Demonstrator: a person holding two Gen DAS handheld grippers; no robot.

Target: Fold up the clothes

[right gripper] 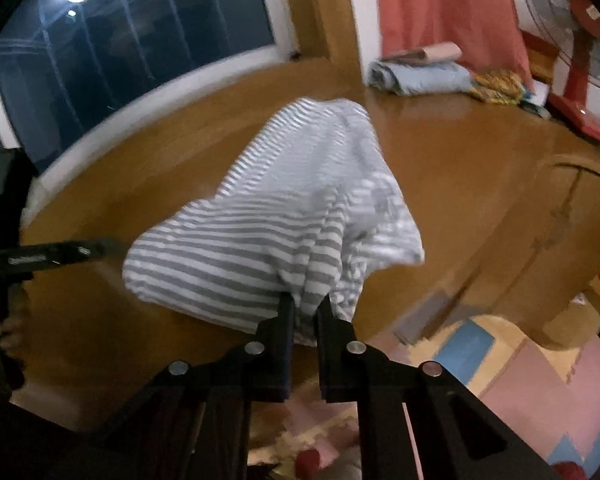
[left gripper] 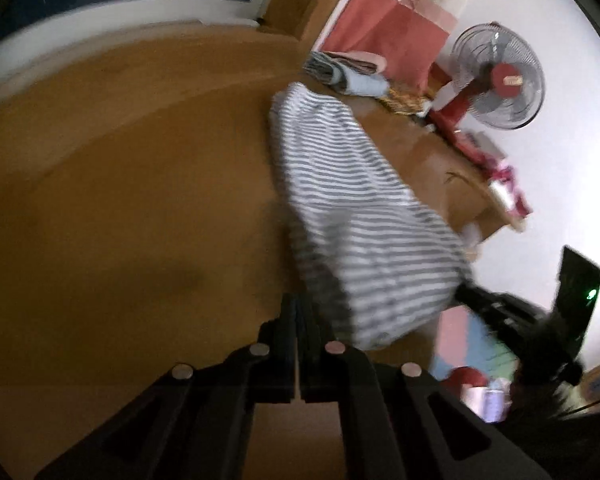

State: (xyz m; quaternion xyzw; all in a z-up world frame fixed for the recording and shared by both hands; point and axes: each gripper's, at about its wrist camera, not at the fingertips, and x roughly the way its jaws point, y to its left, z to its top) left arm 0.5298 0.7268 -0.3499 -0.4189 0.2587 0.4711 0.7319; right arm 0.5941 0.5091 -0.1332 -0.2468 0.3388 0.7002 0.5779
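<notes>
Right gripper point(right gripper: 304, 304) clamps a bunched edge of grey-and-white striped cotton garment point(right gripper: 284, 216), draped ahead over brown wooden table point(right gripper: 460, 168) | left gripper point(left gripper: 298, 312) closed, empty, garment just right.

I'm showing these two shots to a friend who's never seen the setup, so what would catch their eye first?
First, the grey-and-white striped garment, draped over the middle of the wooden table with its near edge pinched in the right gripper. The left gripper sits shut beside the cloth, apparently holding nothing. Next, the red standing fan and the folded clothes at the table's far end.
</notes>
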